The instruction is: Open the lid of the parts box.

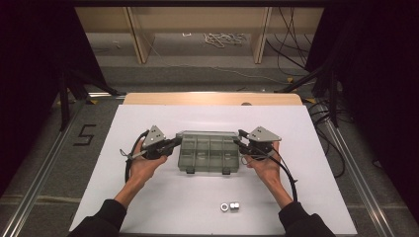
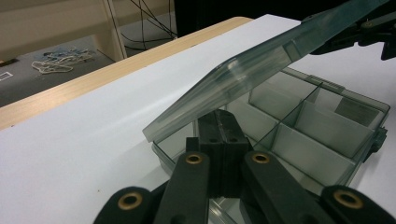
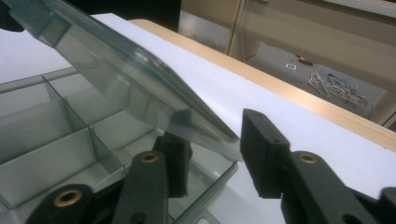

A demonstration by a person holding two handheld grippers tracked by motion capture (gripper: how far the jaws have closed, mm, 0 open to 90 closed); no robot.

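In the left gripper view the two black jaws of the left gripper (image 2: 219, 140) rise from the bottom centre pressed flat against each other, their tips reaching in under the raised lid (image 2: 243, 74) at the near corner of the organizer box (image 2: 327, 135); whether anything is caught between them cannot be told. In the right gripper view the jaws of the right gripper (image 3: 219, 149) stand spread apart, one jaw tucked below the lid's (image 3: 121, 79) corner inside the box's (image 3: 46, 140) edge, the other outside on the right of the frame, with the lid's corner lying in the gap between them.

The lid is smoky clear plastic, tilted upward, running as a diagonal band from lower left to upper right in the left gripper view and from upper left down to centre in the right gripper view. Beneath it the box shows rows of empty compartments split by clear dividers.

In the high view the box (image 1: 207, 154) sits at the middle of the frame on a white sheet (image 1: 148, 197), with the left gripper (image 1: 174, 143) at its left end and the right gripper (image 1: 238, 142) at its right end, each held in a hand (image 1: 143, 165) with dark sleeves entering from the bottom. Two small silver nuts (image 1: 230, 206) lie touching side by side on the sheet, lower centre-right, well apart from the box. The pale wooden table edge (image 1: 212, 98) shows beyond the sheet, and a tangle of white cord (image 1: 222, 38) lies on the floor at upper centre.
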